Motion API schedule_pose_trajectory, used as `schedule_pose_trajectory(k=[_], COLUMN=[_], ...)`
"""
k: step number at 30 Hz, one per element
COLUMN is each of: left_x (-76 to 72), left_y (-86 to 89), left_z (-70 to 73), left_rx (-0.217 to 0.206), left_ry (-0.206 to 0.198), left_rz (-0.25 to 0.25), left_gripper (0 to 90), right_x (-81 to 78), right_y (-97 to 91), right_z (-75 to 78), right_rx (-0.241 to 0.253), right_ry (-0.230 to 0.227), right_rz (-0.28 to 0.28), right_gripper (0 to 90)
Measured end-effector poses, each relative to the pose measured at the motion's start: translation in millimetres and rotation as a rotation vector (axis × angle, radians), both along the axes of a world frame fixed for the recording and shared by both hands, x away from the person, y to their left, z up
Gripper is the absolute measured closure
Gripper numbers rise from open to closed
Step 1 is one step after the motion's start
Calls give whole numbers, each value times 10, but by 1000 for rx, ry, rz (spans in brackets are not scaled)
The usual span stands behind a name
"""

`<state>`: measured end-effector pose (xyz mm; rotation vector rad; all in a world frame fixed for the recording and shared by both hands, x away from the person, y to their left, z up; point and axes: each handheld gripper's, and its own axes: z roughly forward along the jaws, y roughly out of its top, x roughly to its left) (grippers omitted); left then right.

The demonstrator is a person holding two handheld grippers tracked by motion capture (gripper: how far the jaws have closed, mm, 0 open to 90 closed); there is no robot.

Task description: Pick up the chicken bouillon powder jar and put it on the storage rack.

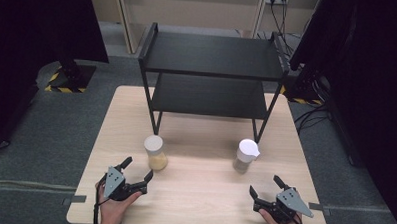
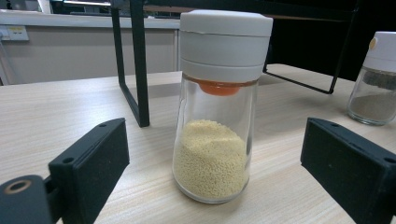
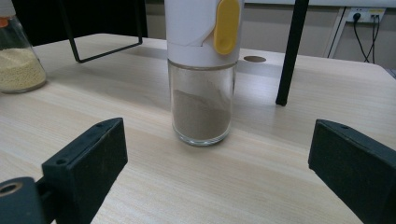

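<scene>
Standing on the pale wooden surface are two glass seasoning jars with white dispenser caps, in front of a black two-tier metal shelf rack set at the far half. The jar of yellow granules is at the left, upright, about a third full, with an orange insert under its cap; in the left gripper view it sits centred between the two black jaws, touching neither. The left tongs, held in the person's left hand near the front edge, are spread wide and grip nothing, pointing toward that jar just beyond their tips. The jar of brown powder stands at the right, upright, well apart from the first, its white cap carrying a yellow tab seen in the right gripper view. The right tongs, held at the front right corner, are likewise wide open and empty, aimed at the brown jar a little farther ahead.
</scene>
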<state>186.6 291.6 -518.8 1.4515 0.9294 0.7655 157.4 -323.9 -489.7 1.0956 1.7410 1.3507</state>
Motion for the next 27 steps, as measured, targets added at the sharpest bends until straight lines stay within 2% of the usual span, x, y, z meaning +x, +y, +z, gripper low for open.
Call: schedule_pose_trajectory(k=[17, 27], left_x=[177, 387], left_y=[-80, -171], left_z=[145, 207], left_rx=[27, 32], left_ry=[-25, -28], left_rz=[-38, -34], left_gripper=[97, 136], right_x=[17, 28], right_y=[31, 37], right_z=[30, 35], right_rx=[-21, -22], right_ry=[12, 15], right_rz=[-1, 2], right_gripper=[46, 46])
